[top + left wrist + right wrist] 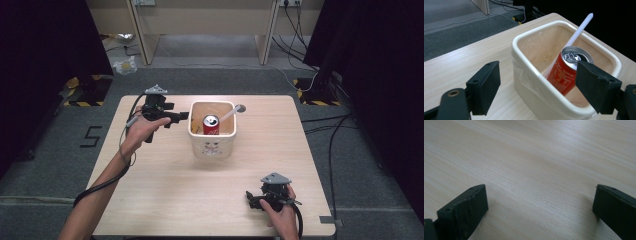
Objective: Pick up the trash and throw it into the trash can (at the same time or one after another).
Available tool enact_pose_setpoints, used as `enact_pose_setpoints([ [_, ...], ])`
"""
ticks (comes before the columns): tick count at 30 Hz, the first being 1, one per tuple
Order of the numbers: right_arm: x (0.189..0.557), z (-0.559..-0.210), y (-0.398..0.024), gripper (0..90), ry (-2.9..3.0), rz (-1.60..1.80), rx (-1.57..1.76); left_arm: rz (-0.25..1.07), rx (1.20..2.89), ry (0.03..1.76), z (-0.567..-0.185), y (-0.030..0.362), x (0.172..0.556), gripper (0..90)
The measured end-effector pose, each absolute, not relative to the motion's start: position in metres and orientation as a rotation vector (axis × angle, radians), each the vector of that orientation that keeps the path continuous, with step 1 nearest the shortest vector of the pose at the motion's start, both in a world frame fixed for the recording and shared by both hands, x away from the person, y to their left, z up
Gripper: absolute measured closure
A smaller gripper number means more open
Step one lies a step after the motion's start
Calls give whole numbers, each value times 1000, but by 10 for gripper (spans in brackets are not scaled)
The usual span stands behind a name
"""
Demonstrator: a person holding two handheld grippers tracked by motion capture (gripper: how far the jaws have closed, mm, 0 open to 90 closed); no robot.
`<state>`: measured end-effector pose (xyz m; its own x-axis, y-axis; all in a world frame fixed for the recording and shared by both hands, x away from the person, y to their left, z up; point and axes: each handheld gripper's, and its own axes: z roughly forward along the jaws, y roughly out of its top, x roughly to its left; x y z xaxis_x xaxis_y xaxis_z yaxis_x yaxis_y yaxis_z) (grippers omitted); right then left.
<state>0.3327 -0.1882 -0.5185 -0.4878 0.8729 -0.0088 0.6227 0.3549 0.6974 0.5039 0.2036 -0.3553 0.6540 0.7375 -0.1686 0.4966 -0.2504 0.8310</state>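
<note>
Centrally, cream bin (212,147) holding red can (210,125), white spoon (231,114)

Inspector A: Count on the table (165,185), please.

Inspector B: One cream bin (212,145) at centre. Inside it, one red can (210,125) and one white spoon (231,113), its end sticking out over the far right corner.

Inspector A: Handheld tools?

Inspector B: Two: one left gripper (181,116) at far left, one right gripper (251,198) at near right.
</note>
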Motion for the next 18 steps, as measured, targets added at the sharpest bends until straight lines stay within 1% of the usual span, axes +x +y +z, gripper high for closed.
enact_pose_setpoints([
  [13,333,-518,-188,2,2242,903,1311,325,1907,941,-366,219,480,200],
  [18,333,-518,-188,3,2244,902,1308,329,1901,939,-379,220,470,200],
])
